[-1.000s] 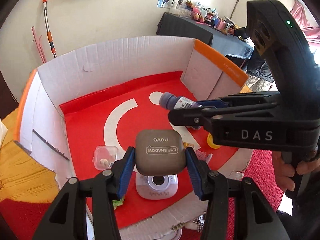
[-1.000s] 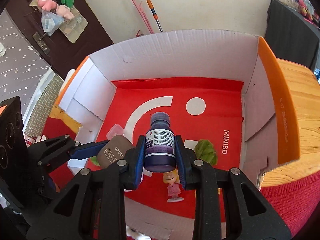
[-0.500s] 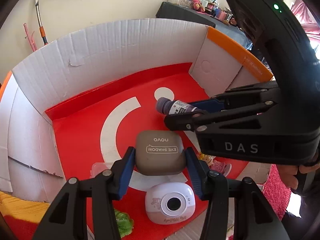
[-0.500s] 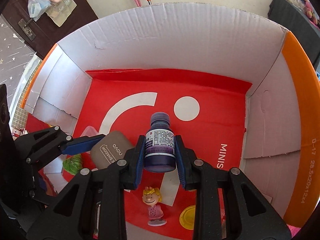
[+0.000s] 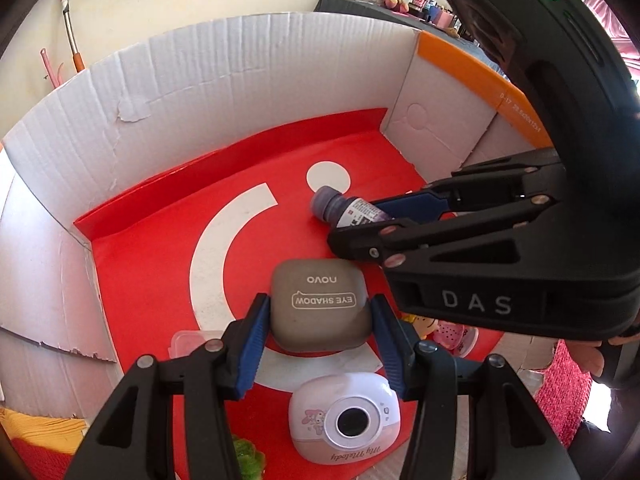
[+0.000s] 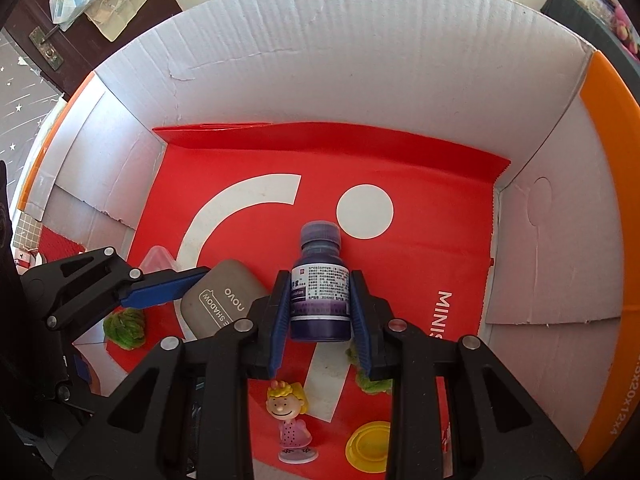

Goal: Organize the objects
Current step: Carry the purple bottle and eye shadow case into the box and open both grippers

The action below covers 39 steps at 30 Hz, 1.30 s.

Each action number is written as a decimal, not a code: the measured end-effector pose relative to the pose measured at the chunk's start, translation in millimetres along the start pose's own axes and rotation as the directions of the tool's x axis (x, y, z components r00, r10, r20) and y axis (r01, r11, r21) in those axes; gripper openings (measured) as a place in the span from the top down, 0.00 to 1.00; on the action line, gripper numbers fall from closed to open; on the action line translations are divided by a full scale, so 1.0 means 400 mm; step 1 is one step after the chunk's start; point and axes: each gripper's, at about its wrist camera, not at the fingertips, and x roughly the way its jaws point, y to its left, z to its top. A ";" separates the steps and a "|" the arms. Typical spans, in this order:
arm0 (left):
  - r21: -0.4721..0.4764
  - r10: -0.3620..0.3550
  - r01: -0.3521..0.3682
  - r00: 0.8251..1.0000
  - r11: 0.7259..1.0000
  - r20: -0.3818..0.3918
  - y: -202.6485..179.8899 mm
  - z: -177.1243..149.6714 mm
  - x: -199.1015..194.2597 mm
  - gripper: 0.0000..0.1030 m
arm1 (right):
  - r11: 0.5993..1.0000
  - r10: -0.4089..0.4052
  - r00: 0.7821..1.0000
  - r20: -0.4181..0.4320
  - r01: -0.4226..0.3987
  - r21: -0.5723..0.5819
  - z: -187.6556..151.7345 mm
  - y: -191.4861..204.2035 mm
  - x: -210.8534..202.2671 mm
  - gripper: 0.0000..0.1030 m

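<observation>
Cardboard box point(image 6: 360, 60) has bare red floor toward its back wall. Left gripper point(image 5: 320, 312) grips the eyeshadow case point(image 5: 320, 308) over the floor; right gripper point(image 6: 320, 312) beside it clamps the purple bottle point(image 6: 320, 280).

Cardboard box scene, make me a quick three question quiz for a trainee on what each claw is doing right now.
1. True or false: the left claw grips the eye shadow case.
2. What does the right claw hold? A) yellow lid B) purple bottle C) doll figurine
3. Fill in: the white toy camera lies on the box's ____ liner.

Key: 1 true. 2 B, the purple bottle; the yellow lid and doll figurine sit on the liner. 3 red.
</observation>
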 end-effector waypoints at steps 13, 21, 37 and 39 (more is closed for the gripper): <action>0.013 0.026 -0.026 1.000 1.000 -0.013 -0.027 0.018 0.050 0.48 | 0.999 -0.040 0.999 -0.006 0.040 -0.034 -0.016 -0.001 -0.014 0.74; 0.006 0.024 -0.024 1.000 1.000 -0.009 -0.031 0.021 0.062 0.48 | 0.997 -0.060 0.998 -0.009 0.059 -0.047 -0.020 0.018 -0.019 0.73; -0.008 0.022 -0.022 1.000 1.000 -0.001 -0.018 0.022 0.067 0.48 | 0.996 -0.078 0.997 0.000 0.078 -0.043 -0.015 0.040 -0.020 0.73; -0.009 0.023 -0.023 1.000 1.000 0.001 -0.015 0.026 0.071 0.48 | 0.996 -0.081 0.997 0.002 0.081 -0.044 -0.017 0.036 -0.023 0.73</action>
